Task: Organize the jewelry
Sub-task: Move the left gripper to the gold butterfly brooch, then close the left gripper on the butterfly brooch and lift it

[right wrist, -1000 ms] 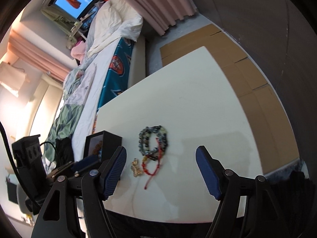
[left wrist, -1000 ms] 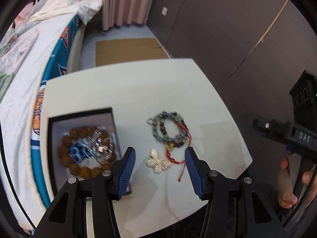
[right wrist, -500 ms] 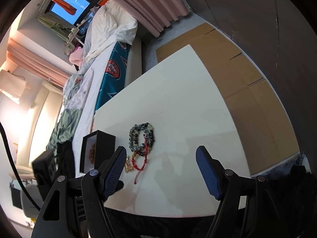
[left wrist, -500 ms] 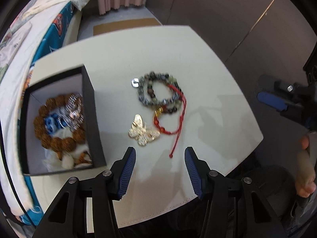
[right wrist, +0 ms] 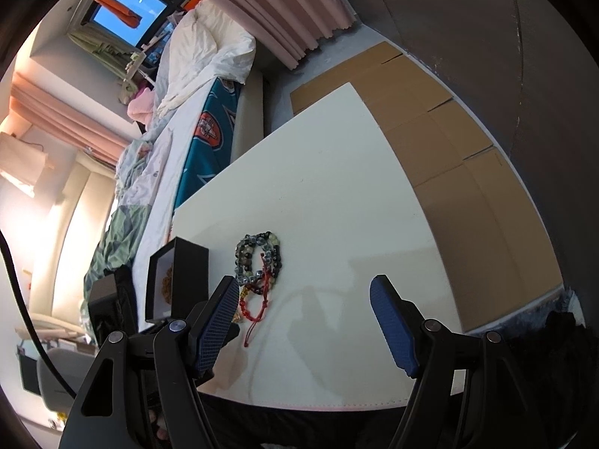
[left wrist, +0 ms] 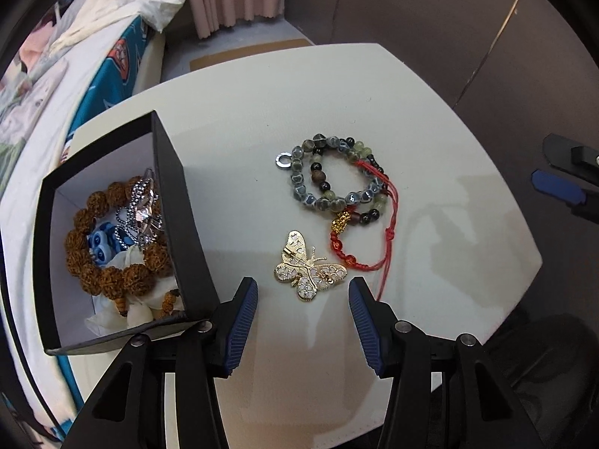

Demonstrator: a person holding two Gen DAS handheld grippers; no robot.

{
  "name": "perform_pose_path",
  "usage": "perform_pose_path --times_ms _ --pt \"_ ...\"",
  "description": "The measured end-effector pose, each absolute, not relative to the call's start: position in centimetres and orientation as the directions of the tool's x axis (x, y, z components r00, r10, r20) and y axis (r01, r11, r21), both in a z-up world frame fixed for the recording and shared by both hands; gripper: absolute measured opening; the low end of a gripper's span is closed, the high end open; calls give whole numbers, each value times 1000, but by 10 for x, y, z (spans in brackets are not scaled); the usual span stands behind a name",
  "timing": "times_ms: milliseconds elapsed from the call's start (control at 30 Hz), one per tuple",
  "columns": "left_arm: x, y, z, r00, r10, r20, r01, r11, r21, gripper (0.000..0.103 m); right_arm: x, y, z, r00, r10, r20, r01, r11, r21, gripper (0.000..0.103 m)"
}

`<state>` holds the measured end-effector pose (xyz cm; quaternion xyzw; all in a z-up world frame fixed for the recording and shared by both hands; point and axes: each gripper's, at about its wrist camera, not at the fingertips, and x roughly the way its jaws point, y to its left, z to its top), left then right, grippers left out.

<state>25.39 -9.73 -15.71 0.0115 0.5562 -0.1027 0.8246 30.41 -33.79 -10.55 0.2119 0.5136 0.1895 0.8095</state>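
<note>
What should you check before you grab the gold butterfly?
1. Left gripper open: ok.
2. Butterfly brooch lined up between its fingers: ok, just ahead of the tips.
3. Brooch apart from the red cord bracelet: cannot tell, they lie very close.
4. Black box open, with space inside: ok, though a brown bead bracelet already fills much of it.
5. Right gripper open and out of the way: ok.
</note>
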Motion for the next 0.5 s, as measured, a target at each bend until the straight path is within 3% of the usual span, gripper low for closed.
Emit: perform_pose_path --times_ms 333,433,500 --pt "260 -109 -161 391 -129 -911 211 976 -48 53 306 -327 -109 375 513 -772 -101 850 517 73" --pt "258 -108 -161 408 -111 -906 206 978 -27 42 306 -321 -111 363 518 -775 -109 849 517 73" --pt "259 -105 -160 403 -132 -906 204 978 -51 42 306 -318 -111 357 520 -776 -114 849 517 73"
